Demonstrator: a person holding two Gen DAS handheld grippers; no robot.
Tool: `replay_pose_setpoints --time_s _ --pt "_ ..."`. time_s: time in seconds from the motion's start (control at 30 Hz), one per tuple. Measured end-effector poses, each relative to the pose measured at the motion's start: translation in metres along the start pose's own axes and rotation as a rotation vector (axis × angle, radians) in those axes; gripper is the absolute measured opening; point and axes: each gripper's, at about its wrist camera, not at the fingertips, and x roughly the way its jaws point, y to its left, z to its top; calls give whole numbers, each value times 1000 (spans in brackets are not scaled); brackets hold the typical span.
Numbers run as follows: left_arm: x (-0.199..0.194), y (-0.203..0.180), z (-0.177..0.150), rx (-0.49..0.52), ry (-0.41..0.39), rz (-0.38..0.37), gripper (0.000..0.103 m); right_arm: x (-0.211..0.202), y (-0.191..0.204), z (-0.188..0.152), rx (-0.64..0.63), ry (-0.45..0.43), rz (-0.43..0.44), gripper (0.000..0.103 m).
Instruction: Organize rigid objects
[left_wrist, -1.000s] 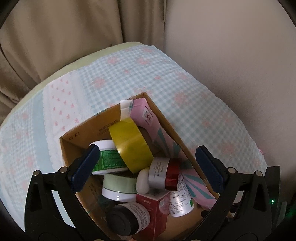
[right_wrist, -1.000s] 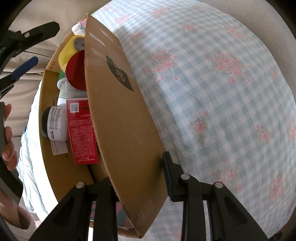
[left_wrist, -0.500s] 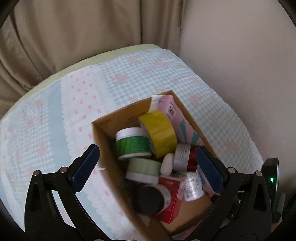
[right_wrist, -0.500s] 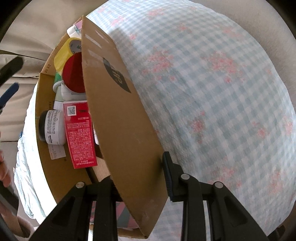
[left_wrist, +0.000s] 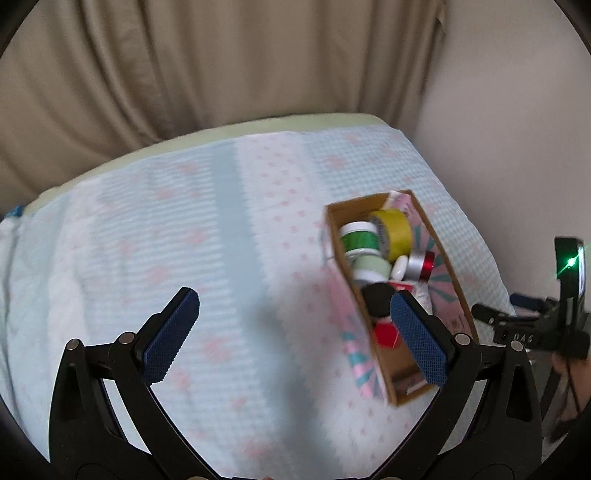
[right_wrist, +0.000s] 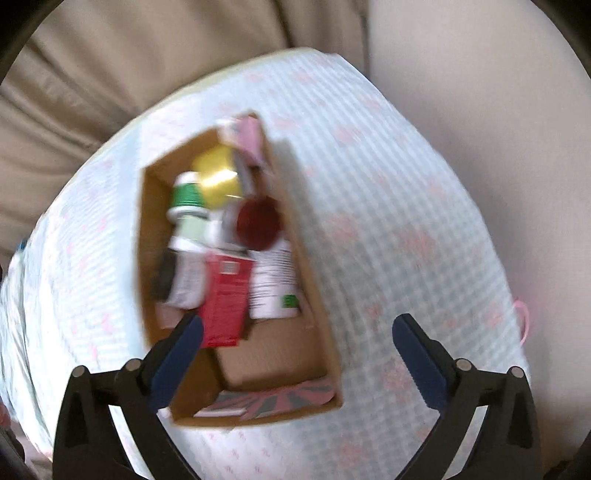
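Observation:
An open cardboard box (left_wrist: 399, 371) lies on the checked bedspread (left_wrist: 229, 236). It holds a yellow tape roll (left_wrist: 393, 232), a green-labelled jar (left_wrist: 358, 238), a red-capped jar (left_wrist: 421, 264), a black-lidded jar (left_wrist: 378, 299) and other containers. From above, the box (right_wrist: 273, 354) also shows a red carton (right_wrist: 225, 299) and a white bottle (right_wrist: 273, 284). My right gripper (right_wrist: 299, 321) hangs above the box's near end. Its jaws are opening and the pads press on nothing. My left gripper (left_wrist: 295, 299) is open over bare bedspread, left of the box.
Beige curtains (left_wrist: 221, 74) hang behind the bed and a pale wall (left_wrist: 517, 129) runs along its right side. A black device with a green light (left_wrist: 570, 262) shows at the right edge of the left wrist view. Bedspread spreads wide to the left of the box.
My right gripper was shut on the box's side wall; it has let go, opened wide and risen. My left gripper has lifted and swung left, away from over the box.

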Motion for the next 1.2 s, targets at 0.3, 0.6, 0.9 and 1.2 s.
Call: replay_pose_setpoints --time_s 0.3,0.6,0.9,1.2 --pt "-154 45 -40 -141 -106 72 103 -162 104 -38 -264 -191 101 102" --pt "-266 45 -69 -166 -237 143 103 -258 128 -78 -256 -306 110 102" --pt "-316 34 -89 -166 -327 155 103 -299 130 -106 -281 -388 104 102" --pt "-330 24 -91 -152 -363 192 103 -316 122 -109 -272 -452 61 102"
